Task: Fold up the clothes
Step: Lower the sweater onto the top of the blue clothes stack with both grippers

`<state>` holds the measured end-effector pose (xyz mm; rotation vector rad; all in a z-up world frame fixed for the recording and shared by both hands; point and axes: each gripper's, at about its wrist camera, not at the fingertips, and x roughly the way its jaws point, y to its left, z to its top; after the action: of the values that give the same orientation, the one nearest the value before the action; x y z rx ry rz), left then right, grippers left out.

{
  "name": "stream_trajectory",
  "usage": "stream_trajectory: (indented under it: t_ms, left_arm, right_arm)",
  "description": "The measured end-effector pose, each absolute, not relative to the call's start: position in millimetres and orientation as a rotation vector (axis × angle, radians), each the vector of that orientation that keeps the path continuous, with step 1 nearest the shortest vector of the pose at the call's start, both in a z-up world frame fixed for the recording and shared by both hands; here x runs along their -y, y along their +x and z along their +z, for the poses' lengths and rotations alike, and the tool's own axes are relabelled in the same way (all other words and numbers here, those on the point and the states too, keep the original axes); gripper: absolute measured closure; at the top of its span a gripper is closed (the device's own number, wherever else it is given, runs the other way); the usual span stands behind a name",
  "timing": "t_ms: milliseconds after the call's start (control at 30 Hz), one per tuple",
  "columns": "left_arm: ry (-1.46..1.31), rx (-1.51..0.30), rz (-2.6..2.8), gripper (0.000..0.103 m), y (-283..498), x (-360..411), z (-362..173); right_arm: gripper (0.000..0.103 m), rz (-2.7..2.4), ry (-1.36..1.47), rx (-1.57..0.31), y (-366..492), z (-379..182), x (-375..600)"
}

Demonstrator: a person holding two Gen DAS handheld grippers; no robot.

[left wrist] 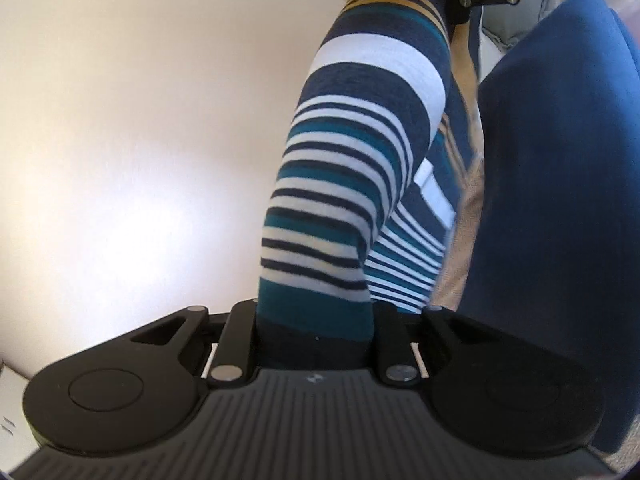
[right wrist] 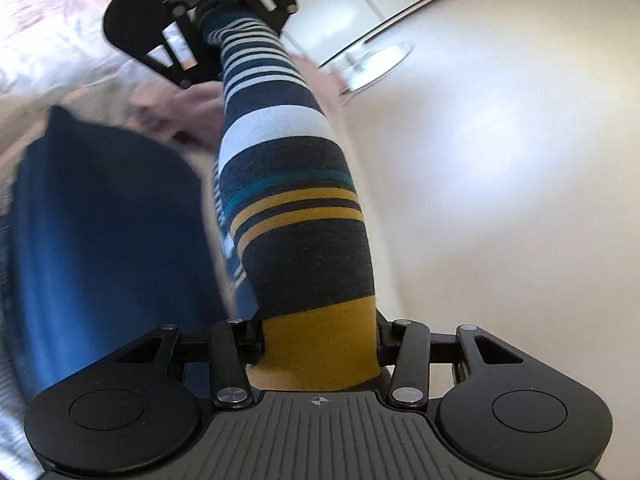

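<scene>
Striped garment: a knit piece of clothing banded in navy, teal, white and mustard (left wrist: 352,184), stretched taut in the air between the two grippers.
Left gripper: the black two-finger gripper (left wrist: 316,332) is clamped on the garment's teal and navy end, the cloth pinched between its fingers and running straight ahead of them.
Right gripper: the black two-finger gripper (right wrist: 320,344) grips the mustard end, the cloth leading forward from its fingers to the other gripper.
Blue fabric: a plain dark blue cloth mass (left wrist: 560,160) lies to the right of the left fingers, left of the right fingers.
Backdrop: a pale cream surface (left wrist: 140,140) beyond the garment.
</scene>
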<state>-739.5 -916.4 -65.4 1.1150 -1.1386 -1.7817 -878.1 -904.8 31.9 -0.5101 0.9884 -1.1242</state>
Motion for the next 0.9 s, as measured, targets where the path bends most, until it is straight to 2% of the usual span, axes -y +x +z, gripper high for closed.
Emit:
stream_trajectory:
  t_ms: [133,233,567,633,900]
  left_arm:
    - [1.338,1.097,-1.872,0.086,-741.4,896.3,-138.8]
    - [1.314,1.116,-1.868,0.089,-733.5,872.5,-170.3]
    - [1.278,1.060,-1.842,0.089,-725.8,842.5,-183.0]
    - [1.270,1.076,-1.826,0.089,-727.3,845.0,-186.6]
    - [1.295,1.123,-1.785,0.087,-737.6,867.3,-180.8]
  right_arm:
    - [0.058,-1.059,-0.494,-1.074,-877.6,-14.2,894.5]
    - [0.058,-1.008,-0.466,-1.132,-874.9,-52.5,867.4]
    - [0.057,-1.042,-0.504,-1.128,-862.2,-73.4,795.3]
    - [0.054,-1.035,-0.526,-1.129,-858.2,-110.3,784.7]
    - [0.045,-1.028,-0.604,-1.155,-858.2,-135.0,802.5]
